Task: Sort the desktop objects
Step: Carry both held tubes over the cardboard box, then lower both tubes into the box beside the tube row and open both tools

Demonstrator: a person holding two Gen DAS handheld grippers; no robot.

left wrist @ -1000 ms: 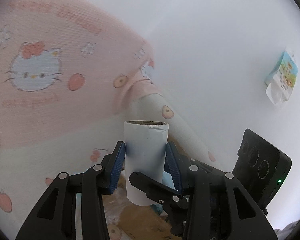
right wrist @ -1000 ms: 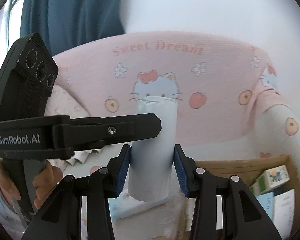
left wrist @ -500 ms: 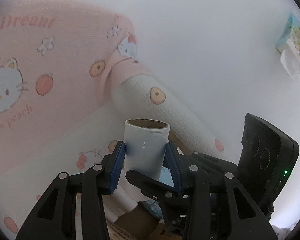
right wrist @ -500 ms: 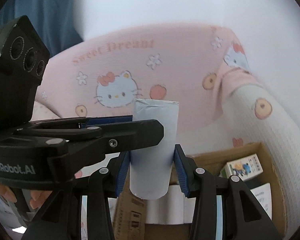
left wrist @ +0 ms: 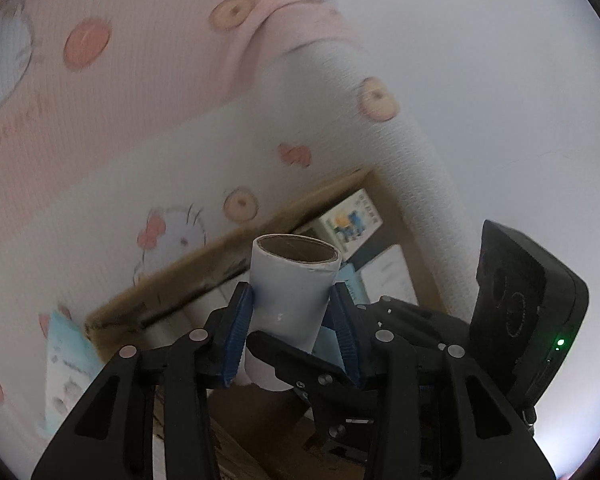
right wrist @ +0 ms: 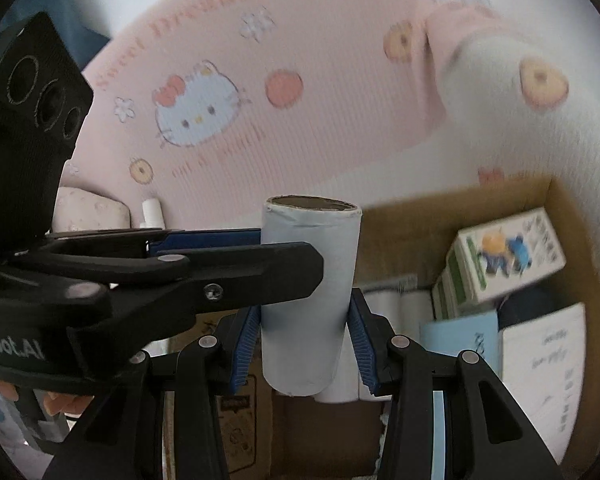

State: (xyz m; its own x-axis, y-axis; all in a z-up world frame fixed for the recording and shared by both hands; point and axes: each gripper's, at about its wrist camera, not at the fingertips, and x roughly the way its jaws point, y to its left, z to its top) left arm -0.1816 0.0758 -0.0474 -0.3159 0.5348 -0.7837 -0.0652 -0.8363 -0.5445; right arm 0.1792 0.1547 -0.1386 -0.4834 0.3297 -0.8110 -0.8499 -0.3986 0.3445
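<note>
One paper tube is held upright above one open cardboard box. Two grippers are seen on it. The left gripper has its two blue pads set against the tube's sides, and its jaws are closing with the tube between them. The right gripper is pinched on the same tube, one pad on each side, low on the tube's wall. In the right wrist view the left gripper reaches across from the left edge, its finger lying over the tube's front.

Inside the box, to the right of the tube, one printed carton with a green side is seen, and below it one pale blue packet and one white sheet with writing. Behind the tube's lower end several white rolls lie in the box; their number cannot be told. The same carton shows in the left wrist view, above the tube's rim.

Behind the box one pink and white cushion printed with cats and peaches is seen.
</note>
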